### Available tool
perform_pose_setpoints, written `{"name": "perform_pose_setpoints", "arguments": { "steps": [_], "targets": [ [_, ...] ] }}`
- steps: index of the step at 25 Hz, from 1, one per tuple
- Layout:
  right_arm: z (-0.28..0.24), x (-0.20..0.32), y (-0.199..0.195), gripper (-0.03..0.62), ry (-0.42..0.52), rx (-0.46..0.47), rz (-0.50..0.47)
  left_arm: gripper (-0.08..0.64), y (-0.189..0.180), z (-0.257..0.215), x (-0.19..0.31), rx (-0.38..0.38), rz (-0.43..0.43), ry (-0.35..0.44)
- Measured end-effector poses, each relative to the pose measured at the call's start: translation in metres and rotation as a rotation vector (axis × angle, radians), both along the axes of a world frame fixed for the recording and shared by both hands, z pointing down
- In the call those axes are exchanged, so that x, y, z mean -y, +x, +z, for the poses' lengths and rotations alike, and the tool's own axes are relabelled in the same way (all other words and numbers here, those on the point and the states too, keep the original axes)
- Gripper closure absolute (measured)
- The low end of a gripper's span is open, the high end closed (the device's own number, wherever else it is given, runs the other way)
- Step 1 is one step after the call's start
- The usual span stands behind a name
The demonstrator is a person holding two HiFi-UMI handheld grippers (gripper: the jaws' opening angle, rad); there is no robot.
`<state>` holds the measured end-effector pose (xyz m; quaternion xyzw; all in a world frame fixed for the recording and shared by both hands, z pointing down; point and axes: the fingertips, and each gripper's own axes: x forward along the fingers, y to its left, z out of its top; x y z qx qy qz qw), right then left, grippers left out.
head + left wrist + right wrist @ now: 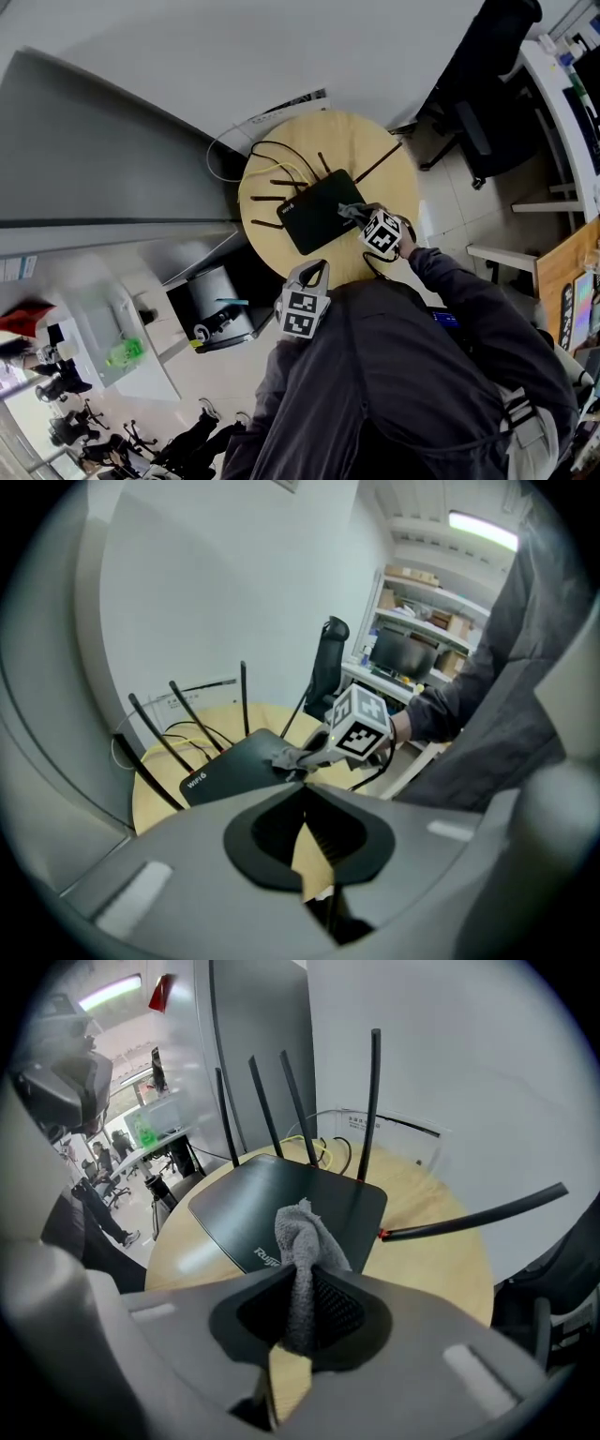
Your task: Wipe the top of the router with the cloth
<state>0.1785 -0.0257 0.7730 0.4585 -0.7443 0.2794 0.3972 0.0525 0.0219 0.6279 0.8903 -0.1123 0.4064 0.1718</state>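
Note:
A black router [317, 211] with several upright antennas lies on the round wooden table [375, 150]. My right gripper [361, 216] is shut on a grey cloth [350, 210], and the cloth's bunched end rests on the router's near right part. In the right gripper view the cloth [305, 1232] sticks out of the gripper [302, 1274] over the router [272, 1190]. My left gripper [315, 272] hovers at the table's near edge, shut and empty. In the left gripper view this gripper [303, 786] points at the router [230, 766] and the cloth [284, 757].
Yellow and black cables [246, 155] trail off the router's back towards the white wall. A black office chair [483, 84] stands to the right of the table. A dark cart [220, 314] sits low at the left, and a desk [562, 103] lines the far right.

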Motion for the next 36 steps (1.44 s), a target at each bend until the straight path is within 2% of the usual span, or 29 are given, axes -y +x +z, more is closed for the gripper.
{"name": "perform_pose_setpoints", "arguments": {
  "steps": [5, 9, 15, 19, 29, 32, 36],
  "targets": [
    [-0.007, 0.003, -0.001, 0.556, 0.003, 0.063, -0.007, 0.56, 0.016, 0.004, -0.01, 0.02, 0.024, -0.009],
    [-0.045, 0.008, -0.009, 0.557, 0.087, 0.138, -0.002, 0.56, 0.027, 0.005, -0.013, 0.028, 0.032, -0.001],
    [-0.12, -0.008, -0.032, 0.558, 0.228, 0.208, -0.059, 0.56, 0.034, 0.003, -0.011, 0.016, 0.009, 0.016],
    [-0.148, -0.019, -0.035, 0.557, 0.289, 0.211, -0.08, 0.56, 0.036, 0.002, -0.006, -0.009, -0.013, 0.045],
    [-0.175, -0.012, -0.043, 0.558, 0.325, 0.228, -0.123, 0.56, 0.038, -0.008, 0.007, -0.059, -0.07, 0.092],
    [-0.177, -0.011, -0.048, 0.558, 0.329, 0.212, -0.145, 0.56, 0.035, -0.008, 0.008, -0.063, -0.079, 0.092],
    [-0.175, -0.01, -0.056, 0.557, 0.334, 0.237, -0.137, 0.56, 0.029, -0.006, 0.008, -0.061, -0.081, 0.088]
  ]
}}
